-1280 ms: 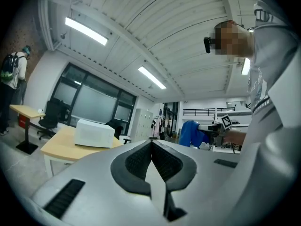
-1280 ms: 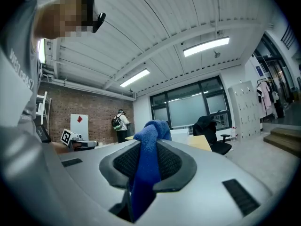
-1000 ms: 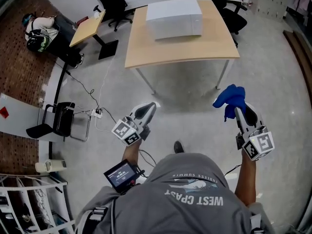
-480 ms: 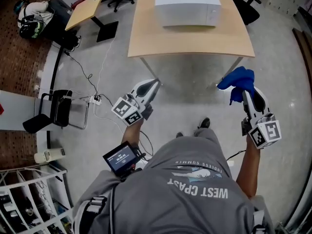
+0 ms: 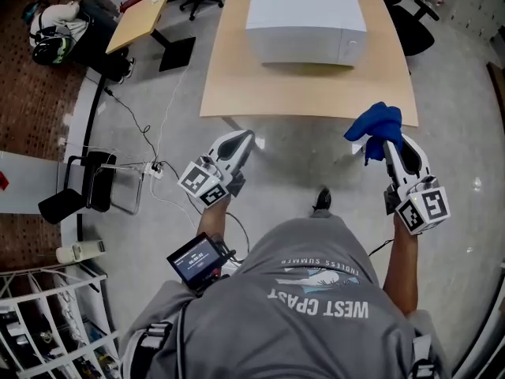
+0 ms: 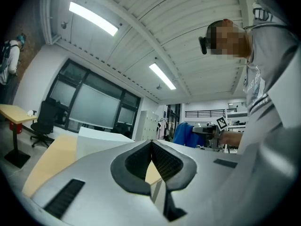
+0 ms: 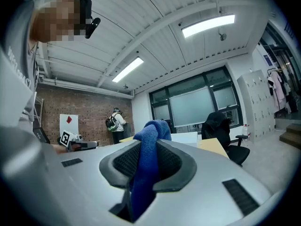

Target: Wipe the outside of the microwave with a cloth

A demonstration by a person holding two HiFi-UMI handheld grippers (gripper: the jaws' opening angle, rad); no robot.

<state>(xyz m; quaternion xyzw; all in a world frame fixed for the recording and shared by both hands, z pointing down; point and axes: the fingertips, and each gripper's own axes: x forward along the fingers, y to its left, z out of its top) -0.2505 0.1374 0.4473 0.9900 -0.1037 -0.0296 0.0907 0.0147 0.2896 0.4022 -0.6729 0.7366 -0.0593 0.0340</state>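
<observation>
A white microwave (image 5: 306, 24) stands on a light wooden table (image 5: 308, 93) ahead of me; it also shows as a white box (image 6: 101, 142) in the left gripper view. My right gripper (image 5: 386, 144) is shut on a blue cloth (image 5: 375, 129), which bunches up between its jaws (image 7: 149, 147). My left gripper (image 5: 246, 138) is shut with nothing in it, its pads (image 6: 151, 160) pressed together. Both grippers point level toward the table, short of its near edge.
Black office chairs (image 5: 410, 22) stand behind the table. A smaller desk (image 5: 138, 26) sits at the far left. Cables and a power strip (image 5: 155, 170) lie on the floor at left, beside a black chair (image 5: 83, 192). A wire rack (image 5: 47, 330) stands at lower left.
I have walked toward the table; the microwave and table sit closer and more central. Both grippers moved forward with me, the cloth still held in the right one.
</observation>
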